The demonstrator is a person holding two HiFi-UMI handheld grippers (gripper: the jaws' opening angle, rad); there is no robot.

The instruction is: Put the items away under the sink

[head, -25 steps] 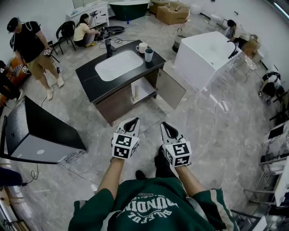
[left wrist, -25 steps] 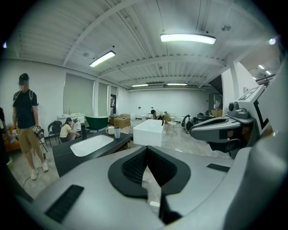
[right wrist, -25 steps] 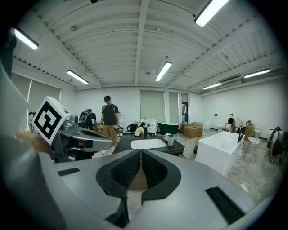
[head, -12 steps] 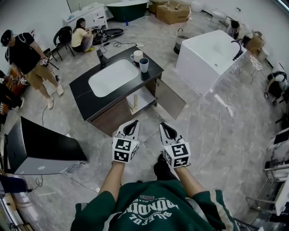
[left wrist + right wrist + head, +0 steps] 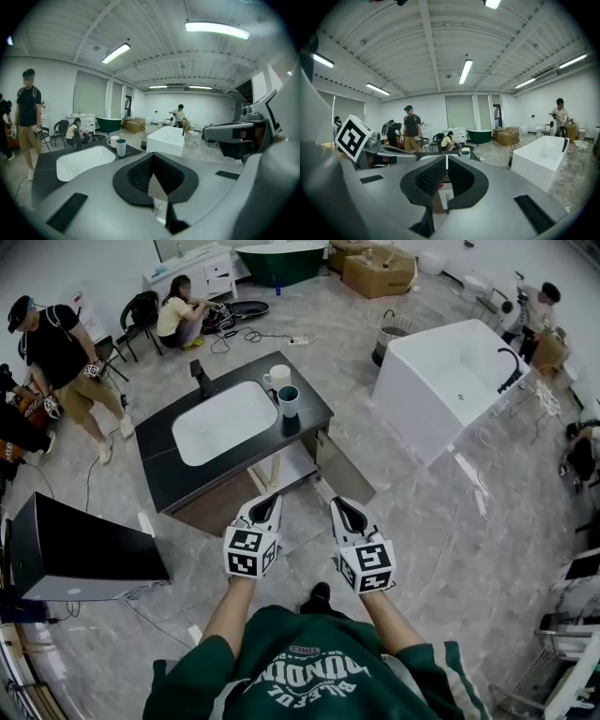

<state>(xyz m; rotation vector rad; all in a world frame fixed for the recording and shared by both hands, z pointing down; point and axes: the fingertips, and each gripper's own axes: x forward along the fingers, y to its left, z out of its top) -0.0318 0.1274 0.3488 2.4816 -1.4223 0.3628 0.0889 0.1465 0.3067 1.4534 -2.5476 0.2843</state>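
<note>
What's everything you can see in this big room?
Sink cabinet: one, black top, white basin, mid-floor, door open.
Tap: one, black, behind basin.
White mug: one, white, cabinet top, right end.
Cup: one, pale with teal inside, beside the mug.
White bathtub: one, white, right.
Green bathtub: one, green, far wall.
Cardboard box: one, brown, far wall.
Black cabinet: one, black, floor at left.
People: at least three, standing left, sitting far, far right.
Left tongs: one, white and black, shut, empty.
Right tongs: one, white and black, shut, empty.

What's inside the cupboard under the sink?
The cupboard door stands open. Inside shows a pale shelf with one slim, light upright thing; I cannot tell what. The black countertop covers the rest of the inside.
</note>
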